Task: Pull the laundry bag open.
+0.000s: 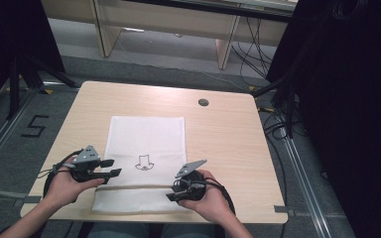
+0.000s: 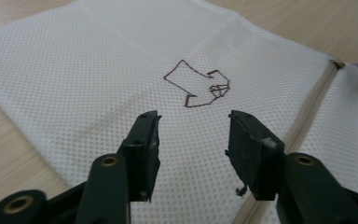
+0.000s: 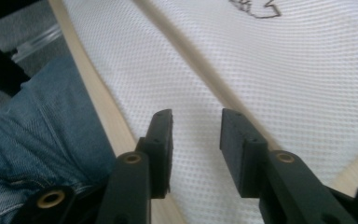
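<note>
Mesh bag, white with a dark arrow-like drawing at its middle and a zipper strip running across near its front end, lies flat on the near half of the wooden table. We see the left gripper held at the bag's left edge with its jaws spread and nothing between them, pointing toward the drawing, while the right gripper sits over the bag's front right corner, jaws likewise apart and empty. Beyond the table edge we can make out blue jeans and, farther back, a small round grommet in the tabletop.
</note>
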A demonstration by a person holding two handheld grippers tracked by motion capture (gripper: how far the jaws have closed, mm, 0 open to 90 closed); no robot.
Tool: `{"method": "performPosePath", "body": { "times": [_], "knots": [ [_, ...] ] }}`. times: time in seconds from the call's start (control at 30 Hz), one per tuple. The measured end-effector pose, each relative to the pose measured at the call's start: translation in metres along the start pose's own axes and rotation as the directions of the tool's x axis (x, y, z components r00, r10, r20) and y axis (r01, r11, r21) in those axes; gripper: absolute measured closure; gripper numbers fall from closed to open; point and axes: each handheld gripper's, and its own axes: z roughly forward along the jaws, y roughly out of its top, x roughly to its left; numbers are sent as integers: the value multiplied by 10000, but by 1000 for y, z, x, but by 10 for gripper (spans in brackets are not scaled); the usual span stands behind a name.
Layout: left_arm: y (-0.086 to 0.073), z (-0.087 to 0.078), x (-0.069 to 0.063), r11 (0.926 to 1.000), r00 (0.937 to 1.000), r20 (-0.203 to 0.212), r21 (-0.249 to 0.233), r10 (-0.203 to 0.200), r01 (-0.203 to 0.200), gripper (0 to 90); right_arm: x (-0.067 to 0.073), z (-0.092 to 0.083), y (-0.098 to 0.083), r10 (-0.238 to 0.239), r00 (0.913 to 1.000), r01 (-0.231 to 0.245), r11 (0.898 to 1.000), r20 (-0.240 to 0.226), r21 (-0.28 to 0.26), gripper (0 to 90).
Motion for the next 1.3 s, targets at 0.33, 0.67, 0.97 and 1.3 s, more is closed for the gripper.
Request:
{"method": "performPosePath", "body": {
  "times": [0.33, 0.67, 0.97, 1.3],
  "knots": [
    [2, 11, -18, 9980, 9977, 679, 620, 37, -79, 804, -43, -7, -13, 1009, 9845, -1093, 9927, 1435, 519, 900],
    [1, 15, -30, 9894, 9906, 1362, 1453, -144, -56, 842, -58, 6, 1, 1420, 9772, -1529, 9865, 1575, 589, 900],
    [-7, 33, -28, 9623, 9923, 1236, 2683, 125, -456, 839, -60, 28, 6, 429, 9793, -789, 9809, 1977, 1778, 900],
    [0, 42, -25, 9519, 9878, 1448, 2903, 575, -980, 846, -57, 21, -2, 517, 9682, -1086, 9683, 2448, 2248, 900]
  ]
}}
